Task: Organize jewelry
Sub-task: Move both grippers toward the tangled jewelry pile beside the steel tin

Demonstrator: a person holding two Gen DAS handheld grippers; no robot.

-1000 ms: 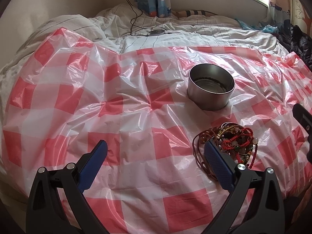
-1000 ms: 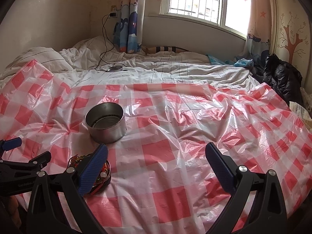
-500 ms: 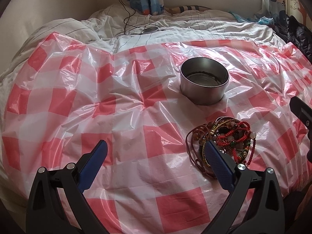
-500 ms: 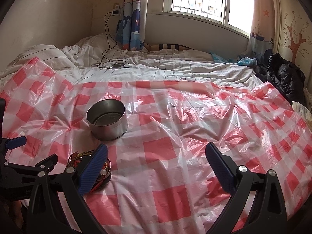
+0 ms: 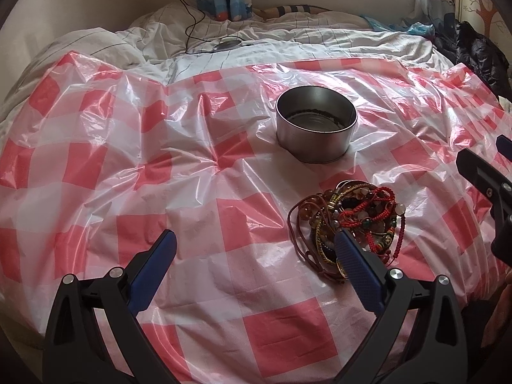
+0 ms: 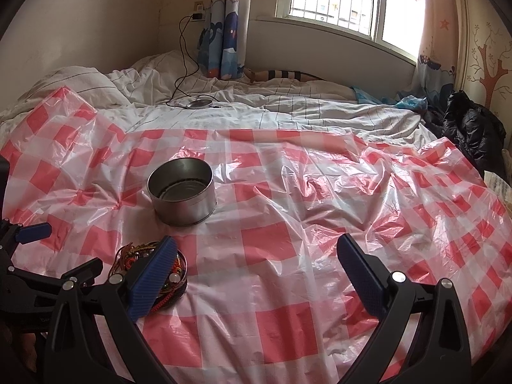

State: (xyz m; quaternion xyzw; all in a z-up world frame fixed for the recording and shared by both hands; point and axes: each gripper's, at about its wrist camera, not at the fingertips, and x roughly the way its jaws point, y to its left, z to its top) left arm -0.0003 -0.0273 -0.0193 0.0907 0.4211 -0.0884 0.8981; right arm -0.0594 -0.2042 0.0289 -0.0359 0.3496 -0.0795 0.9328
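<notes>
The jewelry (image 5: 352, 220), a tangled heap of beaded bracelets and red cords, lies on the bed just in front of the metal tin (image 5: 316, 132). Light, limp, snag-prone; best pinched by one outer loop. Both the left gripper (image 5: 252, 254) and right gripper (image 6: 256, 257) stand released, holding nothing.

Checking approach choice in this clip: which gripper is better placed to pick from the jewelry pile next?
Left, probably. The left gripper is open with one finger already at the jewelry pile. The right gripper is open too, but mostly faces bare checked sheet.
</notes>
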